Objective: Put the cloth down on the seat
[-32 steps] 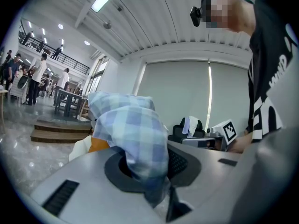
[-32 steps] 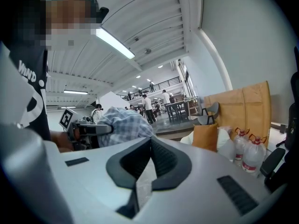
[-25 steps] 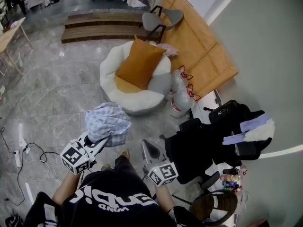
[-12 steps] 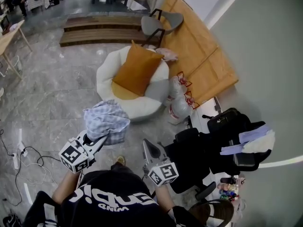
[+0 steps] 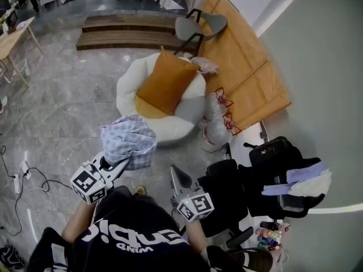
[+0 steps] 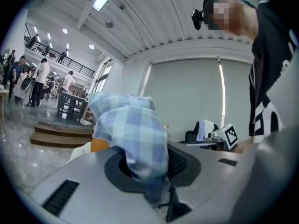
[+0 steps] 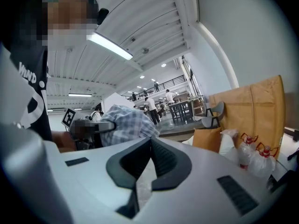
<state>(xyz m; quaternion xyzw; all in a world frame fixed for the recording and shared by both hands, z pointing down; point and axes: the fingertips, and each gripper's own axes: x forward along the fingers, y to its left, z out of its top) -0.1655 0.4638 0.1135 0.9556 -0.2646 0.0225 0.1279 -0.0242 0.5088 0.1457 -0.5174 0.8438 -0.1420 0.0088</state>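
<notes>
A blue-checked cloth (image 5: 129, 142) hangs bunched from my left gripper (image 5: 116, 164), which is shut on it. The bundle sits just in front of the near edge of the round white seat (image 5: 128, 89). An orange cushion (image 5: 165, 85) lies on the seat. In the left gripper view the cloth (image 6: 131, 134) rises out of the left gripper (image 6: 145, 174) and hides the pads. My right gripper (image 5: 176, 173) is held to the right of the cloth, its jaws together with nothing in them. The right gripper view shows the right gripper (image 7: 150, 144), with the cloth (image 7: 125, 122) to its left.
Two water bottles (image 5: 215, 123) with red handles stand at the seat's right side, beside leaning cardboard sheets (image 5: 244, 67). A grey chair (image 5: 199, 26) and wooden steps (image 5: 127, 33) lie behind the seat. A black office chair (image 5: 227, 191) with bags is at my right. Cables (image 5: 25, 177) trail at left.
The cloth stays gripped in the left gripper and has risen slightly towards the seat's near edge. The right gripper has barely moved.
</notes>
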